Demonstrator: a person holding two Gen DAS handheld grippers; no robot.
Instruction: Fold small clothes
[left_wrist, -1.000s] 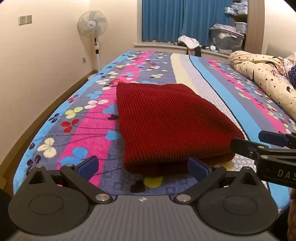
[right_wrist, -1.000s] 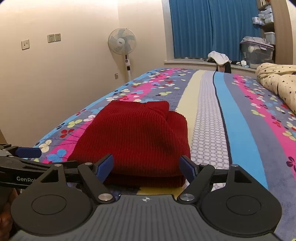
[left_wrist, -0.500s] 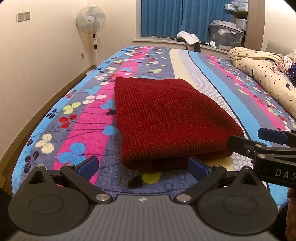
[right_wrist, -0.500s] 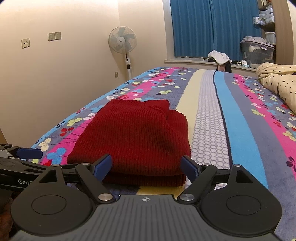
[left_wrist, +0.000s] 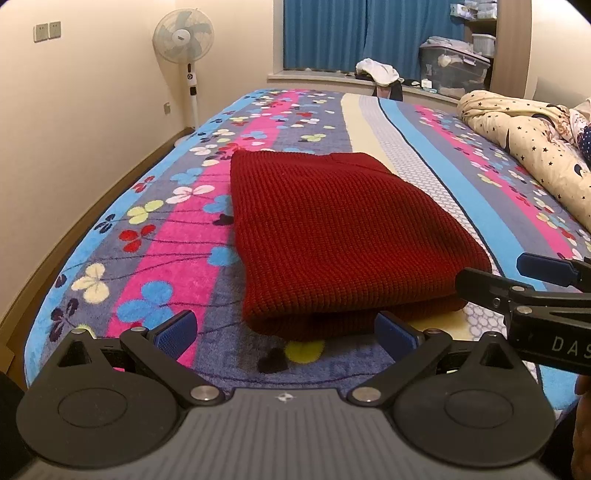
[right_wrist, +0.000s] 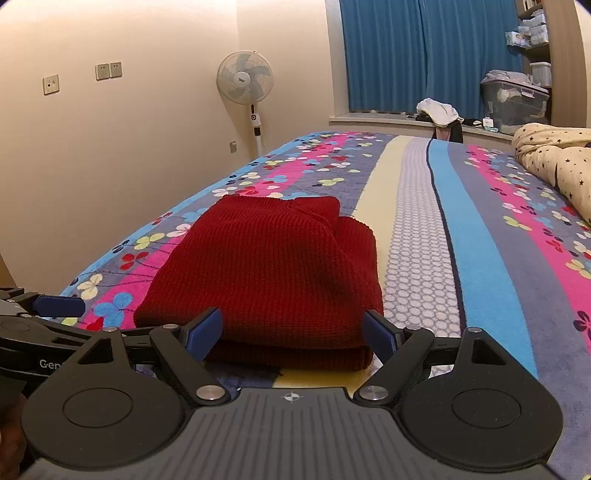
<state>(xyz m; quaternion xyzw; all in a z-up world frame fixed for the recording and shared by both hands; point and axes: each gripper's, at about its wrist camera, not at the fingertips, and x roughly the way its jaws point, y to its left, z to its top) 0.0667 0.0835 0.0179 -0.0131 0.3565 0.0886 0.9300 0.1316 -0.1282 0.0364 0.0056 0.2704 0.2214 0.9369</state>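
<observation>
On a bed covered by a flower-and-stripe blanket (left_wrist: 173, 236), a folded red knit sweater (left_wrist: 340, 236) lies flat near the front edge. At 7 o'clock in the left view, the left gripper (left_wrist: 284, 330) hovers released, empty, just short of the sweater. At 3 o'clock the right gripper (right_wrist: 291, 330) is likewise spread, holding nothing.

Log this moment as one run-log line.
sweater: folded on bed | left gripper: open, empty | right gripper: open, empty

bare bedspread (left_wrist: 436, 177) around folded sweater (left_wrist: 340, 236), quilt (left_wrist: 524, 147) far right
</observation>
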